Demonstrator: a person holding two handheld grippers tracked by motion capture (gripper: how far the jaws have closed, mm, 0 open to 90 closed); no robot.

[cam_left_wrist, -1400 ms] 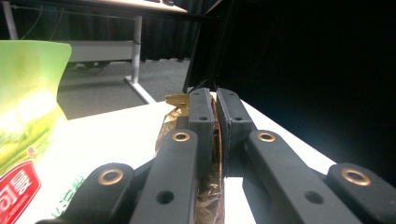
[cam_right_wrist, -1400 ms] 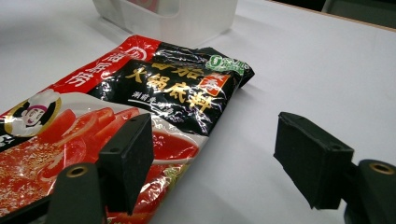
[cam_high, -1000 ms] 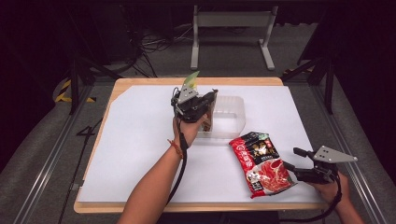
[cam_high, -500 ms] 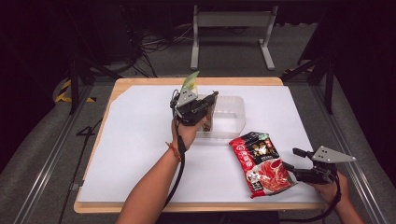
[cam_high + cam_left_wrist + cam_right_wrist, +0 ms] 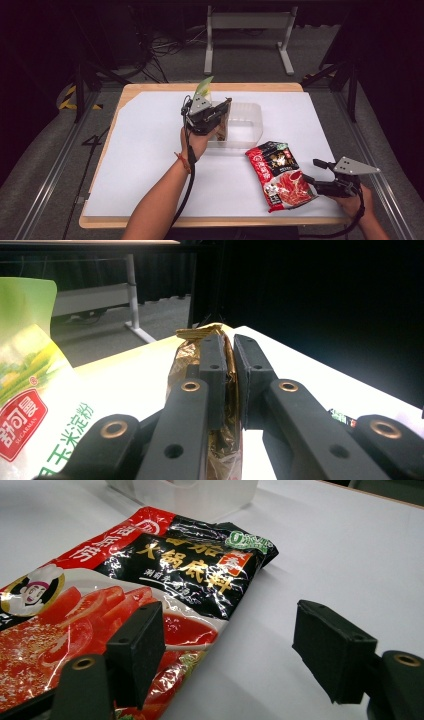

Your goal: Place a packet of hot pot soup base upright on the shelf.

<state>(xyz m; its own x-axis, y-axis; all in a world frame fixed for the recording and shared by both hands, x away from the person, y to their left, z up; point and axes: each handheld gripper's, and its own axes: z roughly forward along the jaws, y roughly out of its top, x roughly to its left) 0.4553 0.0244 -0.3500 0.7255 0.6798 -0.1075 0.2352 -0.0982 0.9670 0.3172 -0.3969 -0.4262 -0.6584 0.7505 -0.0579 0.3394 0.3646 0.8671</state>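
Packets on the table, one pinched, one lying loose.
High view: left gripper [image 5: 223,116] at centre over clear tub [image 5: 245,125]; red packet [image 5: 280,175] lower right. Left gripper view: jaws clamp gold packet [image 5: 227,390] at centre. Right gripper view: right gripper [image 5: 227,652] wide, empty, red packet [image 5: 125,595] at left.

- The gold foil packet [image 5: 227,405] runs off the bottom edge of the left gripper view, its middle hidden between the pads — no print can be read.
- The green-and-white bag [image 5: 30,390] is cut off at the left edge.
- The red sauce pouch [image 5: 100,605] — cropped left and below, partly behind one jaw.
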